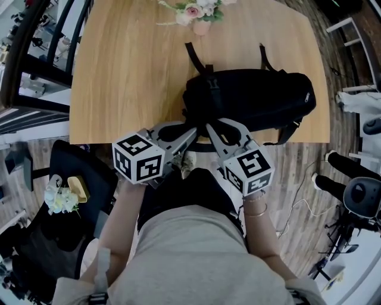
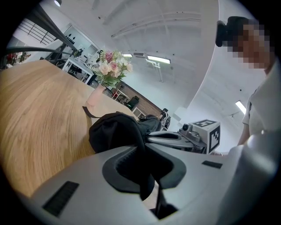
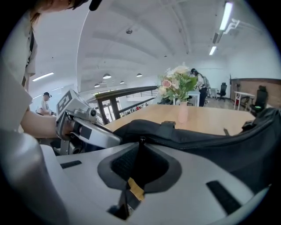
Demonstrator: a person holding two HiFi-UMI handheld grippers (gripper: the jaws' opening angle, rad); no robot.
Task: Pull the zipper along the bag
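Note:
A black bag (image 1: 256, 98) lies on the wooden table (image 1: 131, 71) close to its front edge. Both grippers meet at the bag's near left end. My left gripper (image 1: 189, 132) is shut on a fold of the bag's black fabric (image 2: 114, 129), which runs back between its jaws in the left gripper view (image 2: 142, 145). My right gripper (image 1: 209, 127) is shut at its tips on the small zipper pull (image 3: 141, 140). From there the zipper line (image 3: 174, 142) runs off to the right along the bag's upper edge (image 3: 219, 145).
A pink vase of flowers (image 1: 199, 15) stands at the table's far edge, behind the bag's two straps (image 1: 193, 56). A black chair (image 1: 77, 179) with small items on it sits at my left. Other furniture and cables are on the floor at the right (image 1: 357, 196).

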